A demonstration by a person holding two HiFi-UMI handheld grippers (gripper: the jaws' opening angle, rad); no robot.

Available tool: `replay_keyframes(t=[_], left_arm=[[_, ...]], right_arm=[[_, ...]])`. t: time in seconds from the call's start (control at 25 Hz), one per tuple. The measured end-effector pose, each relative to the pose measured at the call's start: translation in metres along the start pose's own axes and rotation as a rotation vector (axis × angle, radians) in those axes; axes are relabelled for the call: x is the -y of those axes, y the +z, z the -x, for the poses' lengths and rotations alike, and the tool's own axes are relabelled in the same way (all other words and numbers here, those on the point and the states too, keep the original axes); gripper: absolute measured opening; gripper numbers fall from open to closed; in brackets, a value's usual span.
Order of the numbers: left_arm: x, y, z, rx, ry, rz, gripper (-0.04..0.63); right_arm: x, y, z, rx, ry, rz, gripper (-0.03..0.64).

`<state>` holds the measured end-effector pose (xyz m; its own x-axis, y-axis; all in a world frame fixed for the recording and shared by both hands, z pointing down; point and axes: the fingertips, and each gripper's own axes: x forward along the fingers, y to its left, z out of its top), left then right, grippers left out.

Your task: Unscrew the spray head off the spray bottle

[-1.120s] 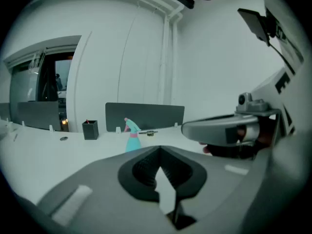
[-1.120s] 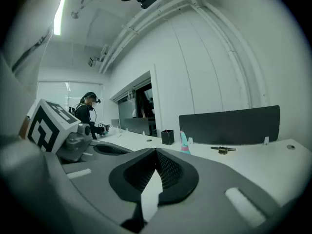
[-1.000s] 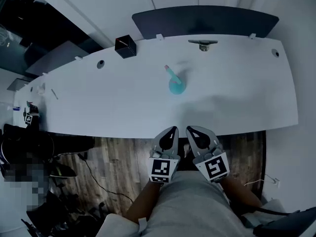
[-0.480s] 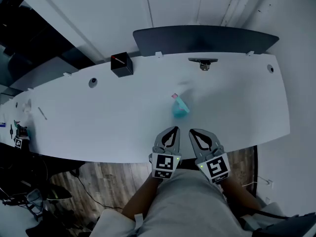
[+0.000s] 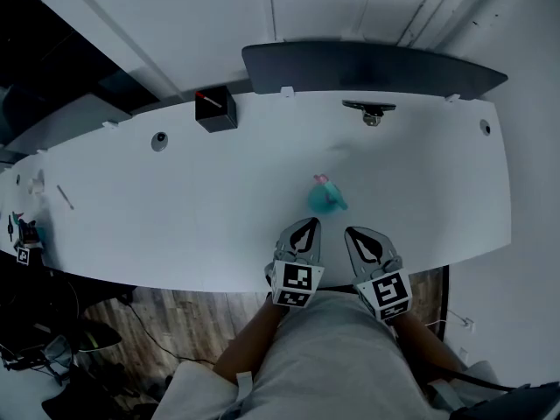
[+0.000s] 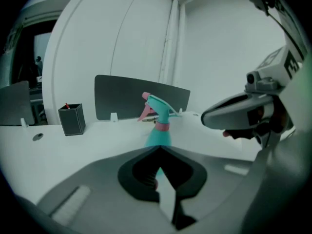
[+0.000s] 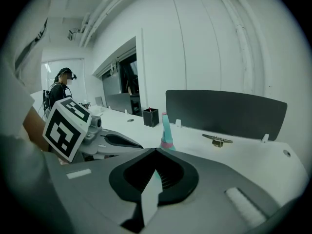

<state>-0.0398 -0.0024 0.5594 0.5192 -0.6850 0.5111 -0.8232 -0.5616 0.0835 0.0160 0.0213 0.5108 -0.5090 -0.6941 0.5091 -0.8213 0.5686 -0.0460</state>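
A teal spray bottle (image 5: pixel 325 197) with a pink collar and trigger stands upright on the white table (image 5: pixel 175 208), just beyond both grippers. In the left gripper view the bottle (image 6: pixel 159 133) rises right behind the jaw tips, with its spray head (image 6: pixel 155 105) pointing left. In the right gripper view the bottle (image 7: pixel 166 135) stands straight ahead. My left gripper (image 5: pixel 305 228) and right gripper (image 5: pixel 358 235) are side by side at the table's near edge. Both are shut and hold nothing. Neither touches the bottle.
A black pen holder (image 5: pixel 216 109) stands at the back left. A dark divider panel (image 5: pixel 367 66) runs along the far edge, with a metal fitting (image 5: pixel 370 109) in front of it. A person (image 7: pixel 61 89) stands far off beyond the long table.
The view has moved up to the table. The bottle now sits much nearer, and both shut grippers have come forward over the near edge.
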Motion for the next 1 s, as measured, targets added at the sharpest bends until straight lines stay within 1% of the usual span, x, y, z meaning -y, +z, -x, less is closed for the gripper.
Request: replay_keyframes(t=[0.12,0.24,0.28,0.32,0.36,0.4,0.56,0.72,0.84,0.88,0.92,0.96,1.0], left_arm=[[-0.005,-0.005,-0.006,-0.023,0.027,0.003,0.002],[-0.014,-0.006,-0.015,-0.034,0.080,-0.024,0.003],[-0.015,-0.009,-0.020,-0.048,0.074,-0.023,0.058],[-0.015,-0.012,-0.026,-0.063,0.058,-0.012,0.237],[-0.014,-0.014,-0.031,-0.075,0.041,0.002,0.302],[-0.013,-0.016,-0.036,-0.082,0.030,0.010,0.307],[-0.005,-0.021,-0.059,-0.123,0.006,-0.028,0.408],[-0.004,-0.031,-0.082,-0.178,0.000,-0.068,0.431],[-0.005,-0.039,-0.094,-0.222,0.001,-0.129,0.431],[-0.005,-0.041,-0.096,-0.234,0.003,-0.151,0.424],[-0.006,-0.043,-0.097,-0.243,0.004,-0.170,0.382],[-0.006,-0.044,-0.098,-0.249,0.004,-0.185,0.363],[-0.006,-0.044,-0.097,-0.253,0.003,-0.199,0.360]], right_arm=[[0.003,0.002,-0.004,-0.008,0.030,0.020,0.000],[0.010,0.006,-0.008,-0.007,0.053,0.043,0.000],[0.011,0.006,-0.009,-0.006,0.060,0.048,0.002],[0.012,0.006,-0.010,-0.006,0.066,0.052,0.002],[0.013,0.006,-0.010,-0.007,0.072,0.055,0.002],[0.014,0.006,-0.009,-0.007,0.076,0.055,0.002],[0.024,0.005,-0.006,-0.005,0.079,0.055,0.002],[0.036,0.003,-0.001,-0.008,0.072,0.049,0.002],[0.040,0.003,-0.001,-0.007,0.064,0.037,0.002],[0.041,0.004,-0.001,-0.006,0.063,0.033,0.002],[0.041,0.005,-0.001,-0.003,0.063,0.030,0.002],[0.040,0.006,-0.002,-0.001,0.064,0.028,0.002],[0.040,0.007,-0.002,0.003,0.066,0.022,0.002]])
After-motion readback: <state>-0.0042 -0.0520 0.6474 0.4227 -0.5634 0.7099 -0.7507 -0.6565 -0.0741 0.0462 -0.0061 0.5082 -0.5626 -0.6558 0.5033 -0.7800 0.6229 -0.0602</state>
